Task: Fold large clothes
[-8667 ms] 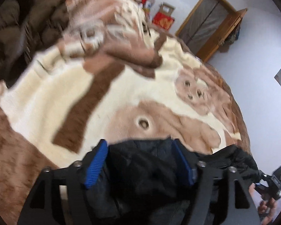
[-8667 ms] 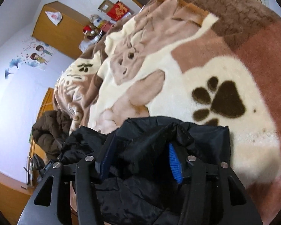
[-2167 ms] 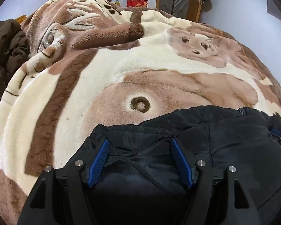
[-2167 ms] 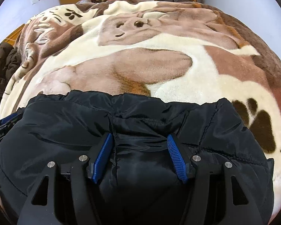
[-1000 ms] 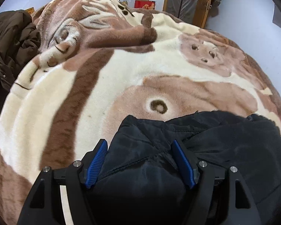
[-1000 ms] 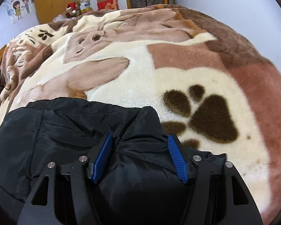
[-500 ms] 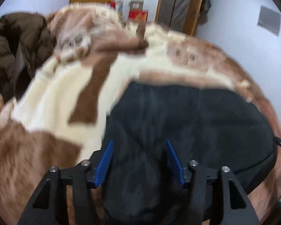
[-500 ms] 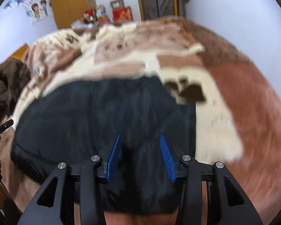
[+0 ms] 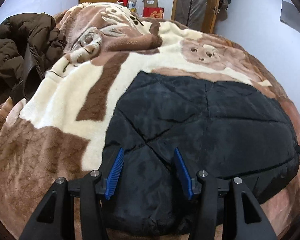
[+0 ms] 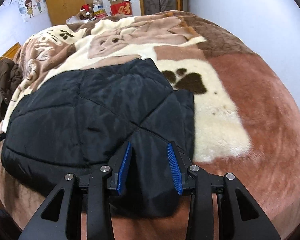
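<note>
A black quilted jacket (image 9: 206, 118) lies spread flat, back up, on a bed covered by a brown and cream animal-print blanket (image 9: 56, 140). My left gripper (image 9: 148, 154) is shut on the jacket's near left part, with the fabric bunched between its blue pads. In the right wrist view the jacket (image 10: 86, 108) fills the left middle. My right gripper (image 10: 149, 146) is shut on the jacket's near right part. Both hold it low at the bed's near edge.
A dark brown puffy coat (image 9: 16, 54) is heaped at the bed's left side. Beyond the bed are a wooden wardrobe (image 10: 64, 0), boxes (image 10: 121, 7) and a door (image 9: 198, 4). A paw print marks the blanket (image 10: 190, 82) right of the jacket.
Both grippers have pulled back toward the near edge and risen. The bunched jacket has spread out flat over the blanket.
</note>
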Tool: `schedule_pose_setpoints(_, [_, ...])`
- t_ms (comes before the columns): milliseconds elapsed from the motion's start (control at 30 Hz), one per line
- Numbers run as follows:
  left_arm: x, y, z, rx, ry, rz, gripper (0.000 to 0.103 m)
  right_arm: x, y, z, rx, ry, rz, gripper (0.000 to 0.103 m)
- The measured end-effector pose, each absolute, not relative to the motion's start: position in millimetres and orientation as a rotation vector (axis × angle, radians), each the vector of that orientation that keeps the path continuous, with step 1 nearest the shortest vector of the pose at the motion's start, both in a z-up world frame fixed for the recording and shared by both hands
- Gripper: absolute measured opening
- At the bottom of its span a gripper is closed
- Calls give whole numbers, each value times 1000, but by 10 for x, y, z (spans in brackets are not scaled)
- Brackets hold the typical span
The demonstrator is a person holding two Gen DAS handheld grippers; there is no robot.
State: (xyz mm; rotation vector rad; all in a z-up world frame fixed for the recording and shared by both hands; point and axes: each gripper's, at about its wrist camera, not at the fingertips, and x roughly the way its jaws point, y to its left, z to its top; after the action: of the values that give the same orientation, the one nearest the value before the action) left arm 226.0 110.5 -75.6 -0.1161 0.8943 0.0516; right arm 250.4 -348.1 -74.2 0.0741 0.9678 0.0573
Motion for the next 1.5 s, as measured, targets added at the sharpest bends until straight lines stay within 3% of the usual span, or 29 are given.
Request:
schedule_pose_setpoints(667, [2230,1249,-744,-139,876,107,54,2397,-3411,-519,50,885,104,43])
schedule_pose_setpoints(1033, [2870,1129,-933,-117,910,21,57,2904,-3443,-820,86,946,100,43])
schedule_pose_setpoints(1267, [2896,1111,-916,-102,925,1,56,2899,-3484,-812,80,953,72,48])
schedule_pose_setpoints(1500, [2490,1594,-848,-214,904,43,57,2570,-3750,-777,192,962,105,58])
